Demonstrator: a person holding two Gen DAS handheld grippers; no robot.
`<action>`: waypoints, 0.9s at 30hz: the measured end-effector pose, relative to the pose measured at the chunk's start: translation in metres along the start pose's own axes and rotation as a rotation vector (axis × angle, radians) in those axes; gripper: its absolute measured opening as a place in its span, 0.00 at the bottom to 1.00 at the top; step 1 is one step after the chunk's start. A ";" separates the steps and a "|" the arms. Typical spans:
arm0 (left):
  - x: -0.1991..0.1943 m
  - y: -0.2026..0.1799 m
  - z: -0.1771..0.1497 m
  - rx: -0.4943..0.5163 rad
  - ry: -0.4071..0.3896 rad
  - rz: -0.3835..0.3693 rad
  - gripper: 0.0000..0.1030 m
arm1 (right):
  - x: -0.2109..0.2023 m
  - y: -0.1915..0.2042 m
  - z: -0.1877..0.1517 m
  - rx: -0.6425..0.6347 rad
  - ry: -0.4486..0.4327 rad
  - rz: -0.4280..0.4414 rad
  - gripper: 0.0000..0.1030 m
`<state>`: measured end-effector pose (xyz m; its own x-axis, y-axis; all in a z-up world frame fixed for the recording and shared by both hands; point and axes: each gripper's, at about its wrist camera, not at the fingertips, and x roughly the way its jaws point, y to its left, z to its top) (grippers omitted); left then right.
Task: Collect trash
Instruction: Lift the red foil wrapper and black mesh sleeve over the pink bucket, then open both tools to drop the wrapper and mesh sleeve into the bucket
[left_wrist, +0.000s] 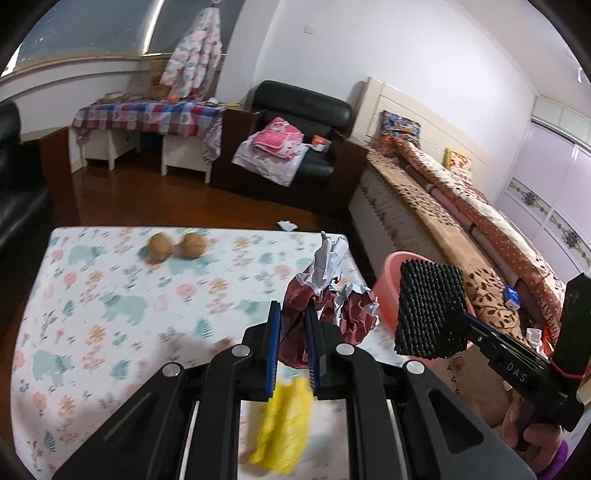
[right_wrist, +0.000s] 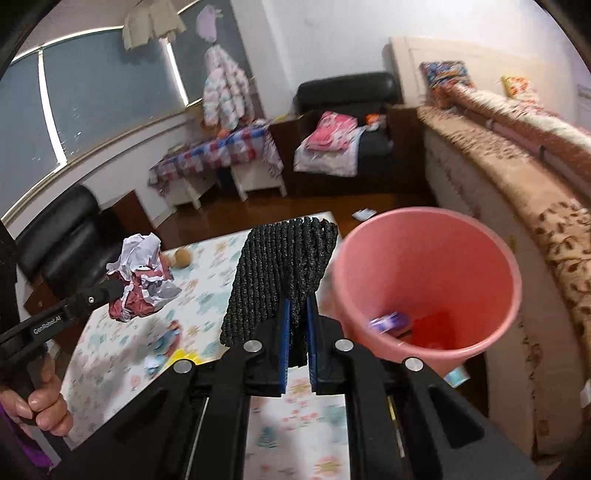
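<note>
My left gripper (left_wrist: 293, 314) is shut on a crumpled red-and-white paper wad (left_wrist: 332, 291), held above the floral table (left_wrist: 110, 295). The same wad (right_wrist: 140, 280) shows at the left in the right wrist view, on the left gripper's tip. My right gripper (right_wrist: 297, 306) is shut on a black textured pad (right_wrist: 277, 273), lifted off the table beside the pink bin. That pad (left_wrist: 430, 310) appears at the right in the left wrist view. The pink bin (right_wrist: 428, 280) stands open just right of the pad, with a small wrapper (right_wrist: 388, 321) at its bottom. A yellow scrap (left_wrist: 284, 424) lies blurred under the left gripper.
Two brown round nuts (left_wrist: 177, 245) rest near the table's far edge. A bed (left_wrist: 461, 229) runs along the right, behind the bin. A black armchair (left_wrist: 295, 136) with folded clothes stands beyond the table. White paper (left_wrist: 286, 224) lies on the wooden floor.
</note>
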<state>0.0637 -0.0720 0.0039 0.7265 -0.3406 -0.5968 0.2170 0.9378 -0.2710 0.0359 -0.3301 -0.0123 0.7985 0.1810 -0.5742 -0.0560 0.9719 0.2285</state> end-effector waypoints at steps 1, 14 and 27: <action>0.003 -0.009 0.002 0.012 0.000 -0.008 0.12 | -0.003 -0.004 0.001 0.000 -0.011 -0.015 0.08; 0.068 -0.118 0.017 0.165 0.057 -0.088 0.12 | -0.014 -0.091 0.016 0.036 -0.069 -0.236 0.09; 0.144 -0.170 0.002 0.206 0.166 -0.098 0.14 | 0.013 -0.125 0.007 0.041 0.008 -0.294 0.09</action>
<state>0.1323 -0.2802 -0.0343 0.5822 -0.4208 -0.6957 0.4213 0.8880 -0.1845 0.0574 -0.4500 -0.0426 0.7722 -0.1057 -0.6266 0.2012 0.9760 0.0833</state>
